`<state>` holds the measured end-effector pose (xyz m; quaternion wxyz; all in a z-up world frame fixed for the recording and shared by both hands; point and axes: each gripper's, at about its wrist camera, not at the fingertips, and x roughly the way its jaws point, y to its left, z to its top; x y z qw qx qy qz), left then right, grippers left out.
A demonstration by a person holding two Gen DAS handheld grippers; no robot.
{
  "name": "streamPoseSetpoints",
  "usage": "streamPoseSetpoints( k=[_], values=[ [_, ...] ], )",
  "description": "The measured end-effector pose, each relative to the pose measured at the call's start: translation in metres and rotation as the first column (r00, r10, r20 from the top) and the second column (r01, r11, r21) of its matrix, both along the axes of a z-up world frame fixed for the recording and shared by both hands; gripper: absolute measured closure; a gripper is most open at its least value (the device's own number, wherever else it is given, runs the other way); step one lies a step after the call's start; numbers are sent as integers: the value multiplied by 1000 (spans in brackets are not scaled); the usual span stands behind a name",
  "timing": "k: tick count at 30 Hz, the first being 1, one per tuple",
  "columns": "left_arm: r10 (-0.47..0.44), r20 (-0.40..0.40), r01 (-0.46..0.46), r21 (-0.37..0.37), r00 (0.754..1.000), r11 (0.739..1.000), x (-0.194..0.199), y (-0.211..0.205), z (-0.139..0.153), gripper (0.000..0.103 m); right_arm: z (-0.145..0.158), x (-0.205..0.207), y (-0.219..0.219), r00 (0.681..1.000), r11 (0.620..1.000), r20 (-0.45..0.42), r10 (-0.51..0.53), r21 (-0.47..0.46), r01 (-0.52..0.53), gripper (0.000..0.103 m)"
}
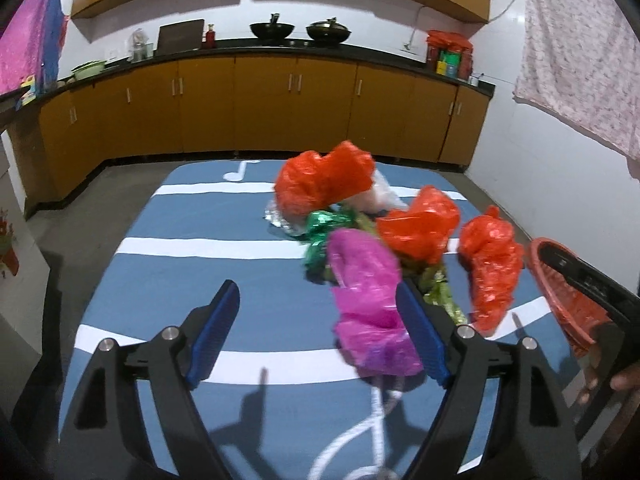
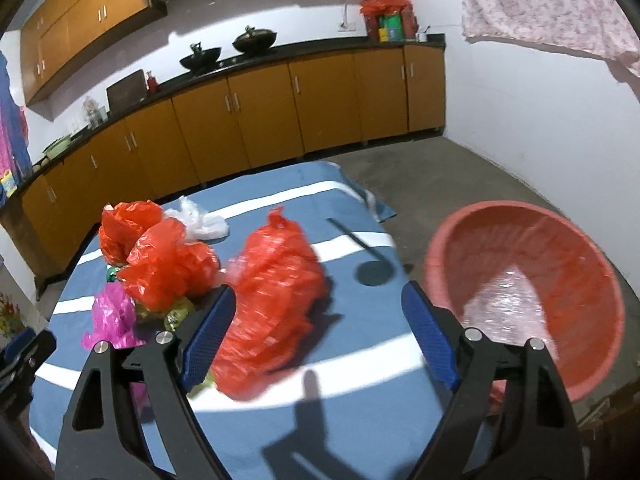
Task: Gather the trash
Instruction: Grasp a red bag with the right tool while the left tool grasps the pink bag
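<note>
Trash: crumpled magenta plastic bag [image 1: 368,304] sits betw. left gripper [image 1: 320,336] fingers, jaws wide, not pinched. Blurred crumpled red plastic bag [image 2: 272,304] betw. right gripper [image 2: 316,340] fingers, also wide. Both tilt down over blue white-striped bench [image 1: 224,208]. Round red plastic tub [image 2: 560,264] just right, rim cut off. Further red bags and green foil pile [image 1: 328,228] behind.

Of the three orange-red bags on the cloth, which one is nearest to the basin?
The lone bag between the right gripper's open fingers; the other two lie farther from the basin.

No readable text or labels; white music-note sign [image 1: 236,173] on blue-striped cloth [image 1: 180,216] (far end).
</note>
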<state>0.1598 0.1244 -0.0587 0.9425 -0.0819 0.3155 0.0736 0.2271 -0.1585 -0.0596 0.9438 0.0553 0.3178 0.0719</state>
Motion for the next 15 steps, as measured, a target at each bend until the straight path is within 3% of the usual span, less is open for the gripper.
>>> streamPoseSetpoints(
  k=[11,14,15],
  values=[
    [2,-5,-2,-26,1000,1000,8,15,-6,22,-28,42,29,997,998,-82,-8,-68,2,20],
    [-13,-7,13,-36,1000,999,12,11,-8,20,-36,47,29,992,998,-126,17,-65,-25,41],
    [-23,-9,23,-39,1000,999,14,8,-9,19,-37,48,29,989,997,-142,36,-60,-45,53]
  ],
)
